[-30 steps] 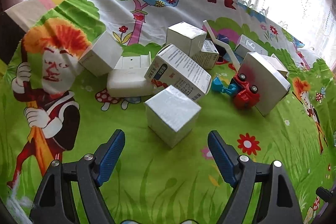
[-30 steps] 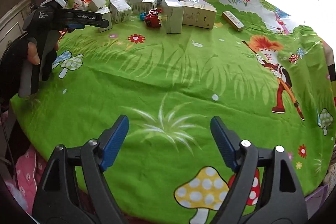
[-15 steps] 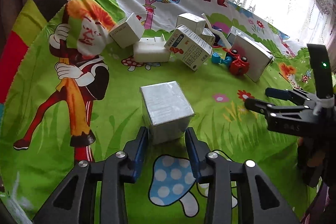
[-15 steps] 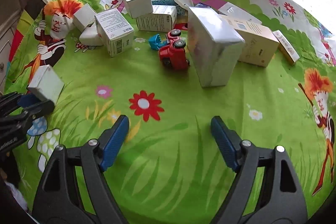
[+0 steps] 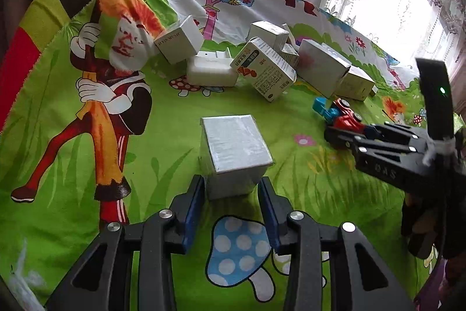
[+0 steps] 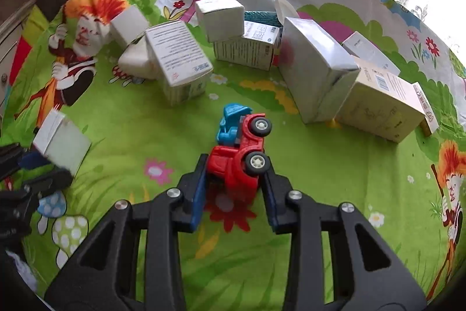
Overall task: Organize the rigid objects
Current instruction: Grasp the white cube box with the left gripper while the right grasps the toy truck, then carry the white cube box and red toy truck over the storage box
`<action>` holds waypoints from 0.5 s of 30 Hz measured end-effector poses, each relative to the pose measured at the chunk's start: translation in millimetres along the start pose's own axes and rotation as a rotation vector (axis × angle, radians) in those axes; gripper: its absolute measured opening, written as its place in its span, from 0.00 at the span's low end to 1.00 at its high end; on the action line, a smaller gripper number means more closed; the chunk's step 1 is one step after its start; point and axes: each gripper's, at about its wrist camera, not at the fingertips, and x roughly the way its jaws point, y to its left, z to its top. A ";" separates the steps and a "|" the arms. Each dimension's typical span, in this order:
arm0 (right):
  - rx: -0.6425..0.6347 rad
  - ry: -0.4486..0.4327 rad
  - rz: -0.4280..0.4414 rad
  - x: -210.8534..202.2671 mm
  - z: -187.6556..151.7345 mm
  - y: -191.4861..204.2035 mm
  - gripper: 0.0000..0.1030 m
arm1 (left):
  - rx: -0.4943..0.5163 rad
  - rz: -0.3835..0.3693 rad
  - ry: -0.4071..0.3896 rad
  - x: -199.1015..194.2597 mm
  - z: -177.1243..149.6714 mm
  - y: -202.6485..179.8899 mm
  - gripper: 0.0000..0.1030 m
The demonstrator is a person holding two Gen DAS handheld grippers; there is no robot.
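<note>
A small silver-white box (image 5: 233, 147) stands on the green cartoon tablecloth (image 5: 163, 153) between the blue pads of my left gripper (image 5: 231, 185). The pads touch its near sides while the jaws ease open slightly. In the right wrist view the same box (image 6: 61, 146) shows at the left edge. A red toy truck (image 6: 238, 162) with a blue part (image 6: 231, 121) lies on its side between the fingers of my right gripper (image 6: 236, 168). Those jaws are closing and their pads meet the truck's sides. The right gripper (image 5: 332, 133) also shows at the right of the left wrist view.
Behind the truck stands a cluster of cartons: a printed carton (image 6: 180, 60), a tall silver box (image 6: 314, 66), a cream box (image 6: 381, 104), a white cube (image 6: 221, 16) and a white charger (image 5: 211, 72). A curtained window lies behind the table's far edge.
The left gripper closed on the silver box and drew it away from the pile. The right gripper came forward across the table to the toy truck and closed around it.
</note>
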 end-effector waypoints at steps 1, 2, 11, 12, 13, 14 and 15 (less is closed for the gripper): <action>0.012 -0.010 0.008 -12.3 -13.6 1.6 0.37 | -0.001 0.000 0.000 -0.1 -0.2 -0.1 0.39; 0.022 -0.018 0.010 -24.2 -26.7 3.0 0.37 | 0.000 -0.001 0.000 0.2 -0.1 0.2 0.39; 0.034 -0.047 -0.035 -80.9 -100.2 9.1 0.37 | 0.021 -0.016 0.005 1.0 -0.6 -6.0 0.52; 0.033 -0.052 -0.039 -81.1 -102.2 7.8 0.37 | 0.025 -0.011 0.006 0.8 -1.0 -6.1 0.53; 0.029 -0.054 -0.046 -84.3 -102.6 9.3 0.37 | 0.031 -0.005 0.009 1.0 -0.8 -7.5 0.54; 0.020 -0.056 -0.053 -73.8 -98.1 10.1 0.37 | 0.039 0.006 0.011 1.6 -0.3 -9.5 0.55; 0.015 -0.057 -0.058 -70.9 -97.0 10.2 0.37 | 0.047 0.026 0.015 2.7 0.3 -11.8 0.56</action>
